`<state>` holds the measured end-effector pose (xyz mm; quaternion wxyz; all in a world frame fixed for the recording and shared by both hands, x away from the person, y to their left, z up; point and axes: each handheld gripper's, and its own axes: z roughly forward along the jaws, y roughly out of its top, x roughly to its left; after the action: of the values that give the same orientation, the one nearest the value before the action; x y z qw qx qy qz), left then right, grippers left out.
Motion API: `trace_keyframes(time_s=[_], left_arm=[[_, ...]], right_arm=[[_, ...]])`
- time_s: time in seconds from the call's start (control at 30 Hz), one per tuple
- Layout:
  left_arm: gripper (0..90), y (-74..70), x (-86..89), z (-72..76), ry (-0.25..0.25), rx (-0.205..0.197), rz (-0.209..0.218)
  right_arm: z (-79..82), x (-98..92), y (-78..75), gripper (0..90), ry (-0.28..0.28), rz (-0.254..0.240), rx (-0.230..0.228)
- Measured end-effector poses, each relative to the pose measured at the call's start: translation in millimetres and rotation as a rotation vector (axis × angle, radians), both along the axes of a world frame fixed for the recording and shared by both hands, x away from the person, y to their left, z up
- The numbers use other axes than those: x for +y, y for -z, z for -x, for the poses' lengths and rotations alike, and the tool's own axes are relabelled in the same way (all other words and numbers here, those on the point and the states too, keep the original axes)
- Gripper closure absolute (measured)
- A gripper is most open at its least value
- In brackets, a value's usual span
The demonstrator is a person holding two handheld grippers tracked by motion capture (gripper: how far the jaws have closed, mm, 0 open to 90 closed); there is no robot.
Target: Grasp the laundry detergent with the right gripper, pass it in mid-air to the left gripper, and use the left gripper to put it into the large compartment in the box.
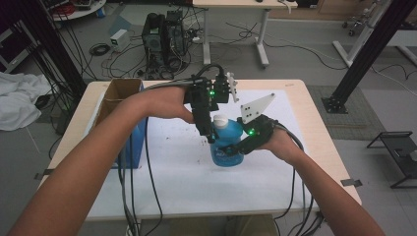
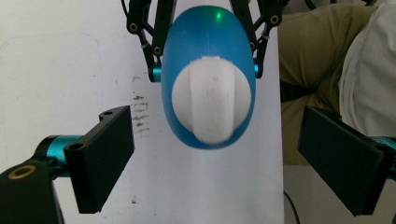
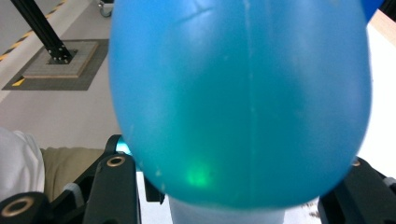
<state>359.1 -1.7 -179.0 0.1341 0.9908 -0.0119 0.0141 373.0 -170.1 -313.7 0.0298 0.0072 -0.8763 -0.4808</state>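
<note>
White table (image 1: 177,182): right gripper (image 1: 236,146) apparently clamps blue bottle (image 1: 227,147); left gripper (image 1: 210,138) spread above.

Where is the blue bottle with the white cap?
The blue plastic bottle with the white cap stands mid-table on the white sheet, clamped by the right hand-held gripper, with the open left hand-held gripper above.

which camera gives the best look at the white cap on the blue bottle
The left gripper view: it looks straight down on the white cap, whole and centred between that gripper's open jaws. The high view shows the cap small, beside the left gripper. The right gripper view gives the blue bottle body up close.
</note>
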Motion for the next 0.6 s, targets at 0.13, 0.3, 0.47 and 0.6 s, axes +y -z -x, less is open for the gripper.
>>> trace_keyframes(time_s=[0.13, 0.3, 0.47, 0.6], left_arm=[[11.0, 2.3, -3.2, -0.5, -0.003, 0.003, -0.020], [11.0, 5.0, -5.9, -3.2, -0.005, 0.009, -0.039], [11.0, 8.3, -8.8, -6.0, -0.016, 0.009, -0.053], [11.0, 11.6, -11.4, -8.2, -0.022, 0.012, -0.053]], right_arm=[[0.2, 3.5, -1.6, 44.6, 0.007, 0.005, 0.018], [-3.3, 9.2, 0.9, 44.5, -0.009, -0.003, -0.025], [-3.5, 9.9, 0.6, 44.5, -0.006, -0.007, -0.027], [-3.5, 9.3, -1.3, 44.4, -0.003, -0.003, -0.028]])
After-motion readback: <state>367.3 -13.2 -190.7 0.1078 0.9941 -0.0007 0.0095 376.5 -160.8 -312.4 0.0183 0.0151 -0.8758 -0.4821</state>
